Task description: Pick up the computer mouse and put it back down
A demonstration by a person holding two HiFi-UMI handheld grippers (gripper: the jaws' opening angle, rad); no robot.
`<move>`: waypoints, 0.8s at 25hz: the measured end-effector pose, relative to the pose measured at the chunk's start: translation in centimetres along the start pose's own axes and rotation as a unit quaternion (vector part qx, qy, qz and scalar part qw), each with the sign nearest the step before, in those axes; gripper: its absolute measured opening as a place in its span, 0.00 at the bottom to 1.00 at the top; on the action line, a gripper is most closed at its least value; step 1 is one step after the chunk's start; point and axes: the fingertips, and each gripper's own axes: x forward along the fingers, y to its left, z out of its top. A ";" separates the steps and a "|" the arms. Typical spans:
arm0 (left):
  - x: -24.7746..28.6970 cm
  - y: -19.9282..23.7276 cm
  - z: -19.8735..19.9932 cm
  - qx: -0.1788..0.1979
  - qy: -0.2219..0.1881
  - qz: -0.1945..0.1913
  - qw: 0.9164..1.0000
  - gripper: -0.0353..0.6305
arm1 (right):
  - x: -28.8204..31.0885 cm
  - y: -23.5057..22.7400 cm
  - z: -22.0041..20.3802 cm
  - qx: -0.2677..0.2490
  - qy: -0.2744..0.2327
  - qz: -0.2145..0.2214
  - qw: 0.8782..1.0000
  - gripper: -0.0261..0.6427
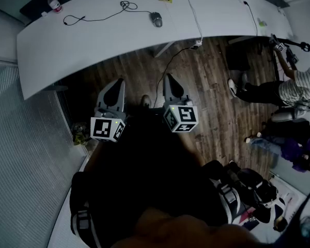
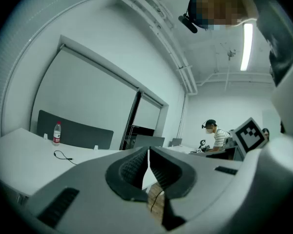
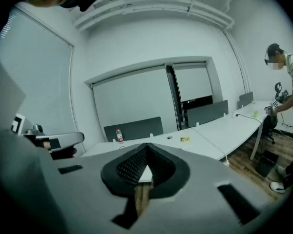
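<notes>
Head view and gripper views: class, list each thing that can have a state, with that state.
left gripper: shut, empty.
right gripper: shut, empty.
computer mouse: lying on the white table, not held.
water bottle: upright, capped.
black cable: loose on the table, looped.

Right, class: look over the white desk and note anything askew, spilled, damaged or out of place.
Nothing looks spilled or damaged. The mouse lies flat and the bottle stands upright on the desk; only the black cable sprawls loosely, tangled at one end.
</notes>
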 end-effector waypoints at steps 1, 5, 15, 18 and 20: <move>0.1 0.0 0.0 0.001 -0.001 0.000 1.000 0.07 | 0.1 0.0 0.0 0.000 -0.003 0.002 1.000 0.03; 0.1 -0.1 0.0 0.000 -0.004 0.003 1.000 0.07 | 0.0 0.1 0.2 -0.005 -0.007 0.004 1.000 0.03; 1.0 -1.0 -0.4 -0.005 0.001 0.005 1.000 0.07 | -0.4 -0.9 0.7 -0.005 -0.018 0.005 1.000 0.04; 1.5 -1.8 -0.7 -0.011 0.000 0.009 1.000 0.07 | -0.6 -1.9 0.2 -0.008 -0.013 0.012 1.000 0.04; 2.3 -2.5 -1.0 -0.016 -0.004 0.010 1.000 0.07 | -0.7 -2.7 0.3 -0.012 -0.014 0.018 1.000 0.04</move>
